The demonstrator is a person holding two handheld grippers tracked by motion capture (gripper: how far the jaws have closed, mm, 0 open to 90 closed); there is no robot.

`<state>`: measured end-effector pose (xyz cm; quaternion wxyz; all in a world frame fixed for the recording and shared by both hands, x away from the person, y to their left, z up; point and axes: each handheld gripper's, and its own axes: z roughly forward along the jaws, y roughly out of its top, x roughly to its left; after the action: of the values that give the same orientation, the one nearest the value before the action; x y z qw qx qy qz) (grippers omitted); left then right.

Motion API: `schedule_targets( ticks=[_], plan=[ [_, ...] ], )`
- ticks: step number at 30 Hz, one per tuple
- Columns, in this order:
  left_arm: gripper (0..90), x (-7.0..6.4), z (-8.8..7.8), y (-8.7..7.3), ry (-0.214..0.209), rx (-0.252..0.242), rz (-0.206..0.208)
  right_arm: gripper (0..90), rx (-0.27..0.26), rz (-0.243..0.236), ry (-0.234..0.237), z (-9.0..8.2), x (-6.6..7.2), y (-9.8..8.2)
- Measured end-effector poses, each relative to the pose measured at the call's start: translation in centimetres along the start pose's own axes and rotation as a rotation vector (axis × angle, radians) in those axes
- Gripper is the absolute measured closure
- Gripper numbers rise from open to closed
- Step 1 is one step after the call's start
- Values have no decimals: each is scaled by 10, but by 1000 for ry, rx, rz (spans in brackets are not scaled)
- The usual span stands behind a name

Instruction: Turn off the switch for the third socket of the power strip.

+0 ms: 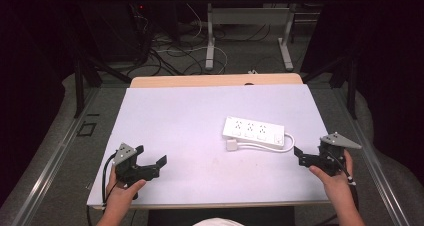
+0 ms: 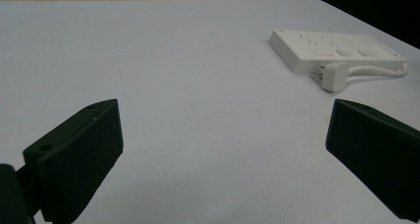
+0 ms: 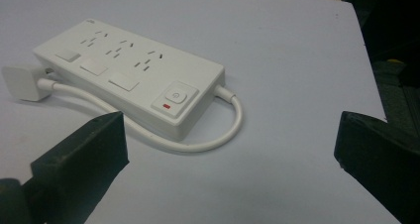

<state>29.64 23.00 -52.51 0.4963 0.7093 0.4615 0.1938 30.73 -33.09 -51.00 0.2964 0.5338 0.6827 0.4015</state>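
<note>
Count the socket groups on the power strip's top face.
3, in a row along the power strip: one at its plug-side end, one in the middle, one nearest the power button.

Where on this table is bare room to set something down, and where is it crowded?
Free: the table left of the power strip, from the left gripper to the far edge, and the near strip between both grippers. Crowded: around the power strip, its cable, and the right gripper.

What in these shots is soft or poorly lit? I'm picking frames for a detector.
High view: table evenly lit, surroundings nearly black, power strip slightly washed out. Left gripper view: near jaws of the left hand-held gripper blurred, the strip soft. Right gripper view: strip sharp, sockets and switch readable; right hand-held gripper jaws dark and soft.
</note>
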Motion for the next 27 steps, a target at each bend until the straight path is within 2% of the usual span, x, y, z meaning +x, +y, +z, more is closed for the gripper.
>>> schedule_targets(
  ticks=[4, 5, 9, 10, 11, 12, 14, 15, 16, 17, 19, 20, 24, 27],
  plan=[
    [11, 0, -1, 0, 2, 0, -2, 0, 3, 16, -18, 1, -3, -4],
    [11, 0, -1, 0, 3, 0, -2, 0, 5, 5, -24, 1, -5, -6],
    [11, 0, -1, 0, 3, 0, -1, 0, 8, 13, -46, 4, -9, -11],
    [11, 0, -1, 0, 3, 0, 0, 0, -24, 17, -62, 7, -10, -13],
    [11, 0, -2, 0, 3, 0, 0, 0, 7, 27, -55, 5, -11, -13],
    [11, 1, -2, 0, 3, 0, 0, 0, -3, 23, -60, 6, -12, -14],
    [11, 1, -2, 0, 6, -2, 2, 0, 12, 24, -56, 7, -14, -15],
    [11, 1, -2, 0, 6, -3, 1, 0, -1, 27, -64, 9, -14, -17],
    [11, 1, -3, 0, 7, -4, 0, 0, 11, 38, -57, 8, -14, -17],
    [11, 1, -3, 0, 7, -4, 0, 0, -3, 29, -70, 10, -15, -19],
    [11, 1, -3, 0, 7, -5, -4, 0, 22, 35, -63, 10, -17, -19],
    [11, 2, -3, 0, 7, -6, -8, 0, 11, 33, -69, 11, -18, -20],
    [11, 3, -4, 0, 11, -4, -7, 1, 31, 65, -80, 13, -22, -23],
    [11, 3, -4, 0, 11, -4, -8, 1, 32, 71, -93, 15, -26, -25]
  ],
)
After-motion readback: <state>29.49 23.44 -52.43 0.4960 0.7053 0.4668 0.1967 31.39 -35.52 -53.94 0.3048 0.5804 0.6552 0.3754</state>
